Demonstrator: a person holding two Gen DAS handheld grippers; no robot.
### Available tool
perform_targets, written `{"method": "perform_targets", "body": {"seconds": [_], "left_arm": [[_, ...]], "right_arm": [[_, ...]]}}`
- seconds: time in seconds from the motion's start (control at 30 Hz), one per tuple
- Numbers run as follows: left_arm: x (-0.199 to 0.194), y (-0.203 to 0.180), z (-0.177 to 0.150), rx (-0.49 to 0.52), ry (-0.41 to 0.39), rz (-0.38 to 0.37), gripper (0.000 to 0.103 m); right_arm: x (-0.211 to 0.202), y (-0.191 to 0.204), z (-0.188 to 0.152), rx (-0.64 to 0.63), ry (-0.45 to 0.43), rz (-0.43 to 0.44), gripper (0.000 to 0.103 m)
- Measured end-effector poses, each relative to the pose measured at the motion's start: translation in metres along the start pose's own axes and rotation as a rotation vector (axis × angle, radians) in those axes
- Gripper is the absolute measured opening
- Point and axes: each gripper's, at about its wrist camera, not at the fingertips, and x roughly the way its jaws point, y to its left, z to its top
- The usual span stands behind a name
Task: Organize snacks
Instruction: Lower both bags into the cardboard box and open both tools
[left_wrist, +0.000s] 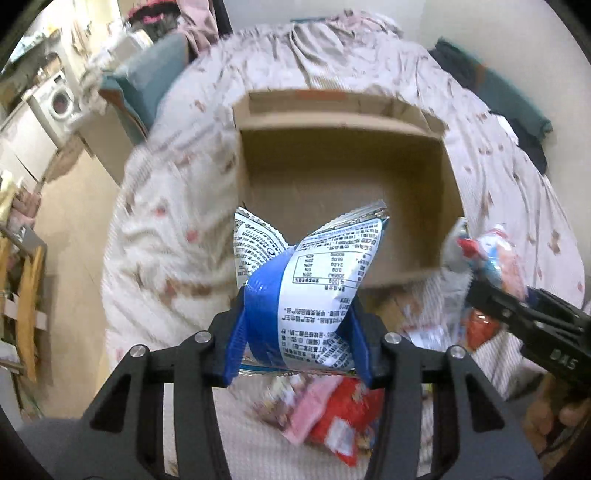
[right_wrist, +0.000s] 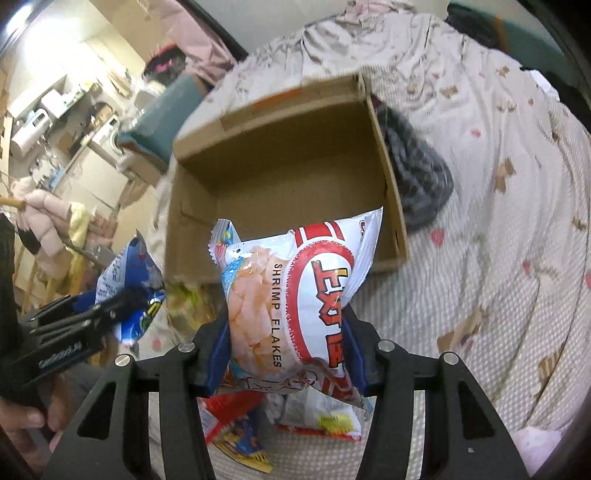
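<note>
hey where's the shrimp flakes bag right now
The shrimp flakes bag is pinched in the right gripper, held up just before the open cardboard box on the bed, above loose snack packets.

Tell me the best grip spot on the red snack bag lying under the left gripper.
Probably pinch the red bag across its near sealed edge, coming from above: it lies flat on the bedspread partly under a pink packet. The left gripper must first drop its blue bag.

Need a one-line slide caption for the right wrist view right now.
Right gripper clamps a shrimp flakes bag in front of the open cardboard box on the bed.
</note>
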Motion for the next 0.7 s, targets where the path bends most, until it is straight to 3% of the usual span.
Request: {"method": "perform_targets", "body": {"seconds": [0.23, 0.43, 0.7], "left_arm": [[0.031, 0.005, 0.039, 0.034, -0.035, 0.035, 0.044], [0.053, 0.001, 0.053, 0.097, -0.087, 0.047, 0.044], [0.082, 0.013, 0.062, 0.066, -0.106, 0.006, 0.044]], "right_arm": [[0.005, 0.018, 0.049, -0.025, -0.044, -0.019, 0.054], [0.027, 0.023, 0.078, -0.017, -0.054, -0.019, 0.054], [0.060, 0.010, 0.075, 0.013, -0.020, -0.015, 0.054]]}}
